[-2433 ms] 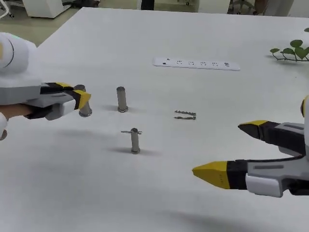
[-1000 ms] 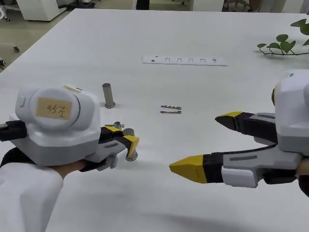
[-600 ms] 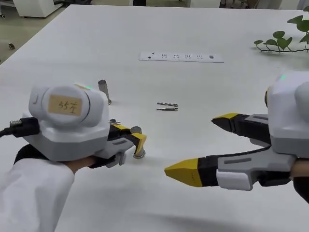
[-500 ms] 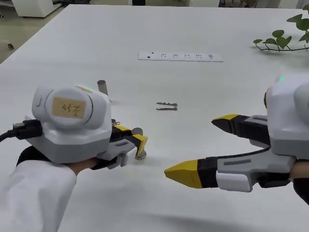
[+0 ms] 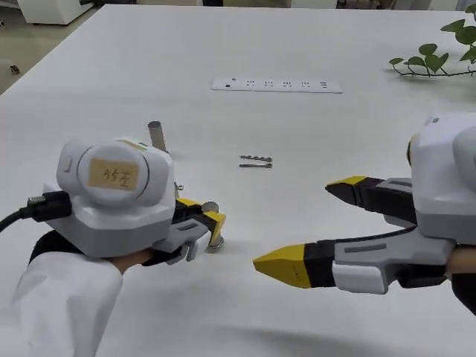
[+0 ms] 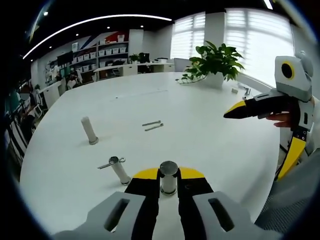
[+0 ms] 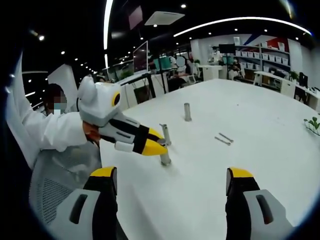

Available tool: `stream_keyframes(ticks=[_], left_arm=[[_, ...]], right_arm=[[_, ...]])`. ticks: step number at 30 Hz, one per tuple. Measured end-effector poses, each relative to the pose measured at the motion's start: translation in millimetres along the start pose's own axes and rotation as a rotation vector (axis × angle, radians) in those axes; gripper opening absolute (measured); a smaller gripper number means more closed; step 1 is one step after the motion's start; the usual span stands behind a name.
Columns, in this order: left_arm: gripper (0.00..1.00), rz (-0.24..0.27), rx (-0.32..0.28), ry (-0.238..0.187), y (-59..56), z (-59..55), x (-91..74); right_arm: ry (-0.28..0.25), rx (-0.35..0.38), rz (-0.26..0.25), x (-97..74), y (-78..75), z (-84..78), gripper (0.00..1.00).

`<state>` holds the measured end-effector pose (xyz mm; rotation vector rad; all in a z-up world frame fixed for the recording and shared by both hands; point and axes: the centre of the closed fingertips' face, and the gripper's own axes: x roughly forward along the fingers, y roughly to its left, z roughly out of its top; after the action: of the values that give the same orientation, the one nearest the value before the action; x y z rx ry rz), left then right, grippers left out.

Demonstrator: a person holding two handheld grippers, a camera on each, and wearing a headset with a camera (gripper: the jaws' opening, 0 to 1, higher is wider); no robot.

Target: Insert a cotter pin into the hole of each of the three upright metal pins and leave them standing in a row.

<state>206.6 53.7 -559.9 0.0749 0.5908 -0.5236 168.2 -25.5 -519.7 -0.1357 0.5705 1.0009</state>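
My left gripper (image 5: 213, 219) (image 6: 168, 176) is shut on an upright metal pin (image 5: 215, 240) (image 6: 168, 167), whose base is at the tabletop. Just left of it in the left gripper view stands a second pin (image 6: 120, 170) with a cotter pin through its top. It is mostly hidden behind the gripper in the head view. A third, bare pin (image 5: 156, 135) (image 6: 89, 131) stands farther back. Two loose cotter pins (image 5: 256, 162) (image 6: 151, 125) (image 7: 223, 138) lie mid-table. My right gripper (image 5: 294, 223) (image 7: 171, 174) hovers open to the right, with nothing between its jaws.
A white power strip (image 5: 277, 85) lies at the back of the white table (image 5: 335, 134). A green plant (image 5: 435, 63) (image 6: 215, 60) is at the far right. A person in a white coat (image 7: 45, 135) sits at the table's near edge.
The left gripper has carried the pin from the far left to the front, beside the pin with the cotter. In the last half second it barely moves. The right gripper stays open.
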Motion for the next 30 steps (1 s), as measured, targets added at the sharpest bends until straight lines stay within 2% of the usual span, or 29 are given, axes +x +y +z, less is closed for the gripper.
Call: stream_keyframes(ticks=[9,22,25,29,30], left_arm=[[0.09,0.015,0.007,0.006,0.3,-2.1,0.9],[0.1,0.008,0.018,-0.003,-5.1,-0.9,1.7],[0.1,0.017,0.012,-0.007,-5.1,-1.3,1.4],[0.1,0.033,0.049,-0.005,-8.7,-2.7,0.6],[0.1,0.036,0.028,-0.006,-8.2,-3.0,0.2]], right_arm=[[0.001,0.001,0.002,0.1,1.0,-0.5,0.88],[0.015,0.007,0.01,1.1,2.6,-4.7,0.87],[0.015,0.009,0.012,1.6,3.1,-4.6,0.87],[0.018,0.008,0.012,2.8,3.4,-4.5,0.87],[0.016,0.008,0.013,3.1,3.8,-4.0,0.87]])
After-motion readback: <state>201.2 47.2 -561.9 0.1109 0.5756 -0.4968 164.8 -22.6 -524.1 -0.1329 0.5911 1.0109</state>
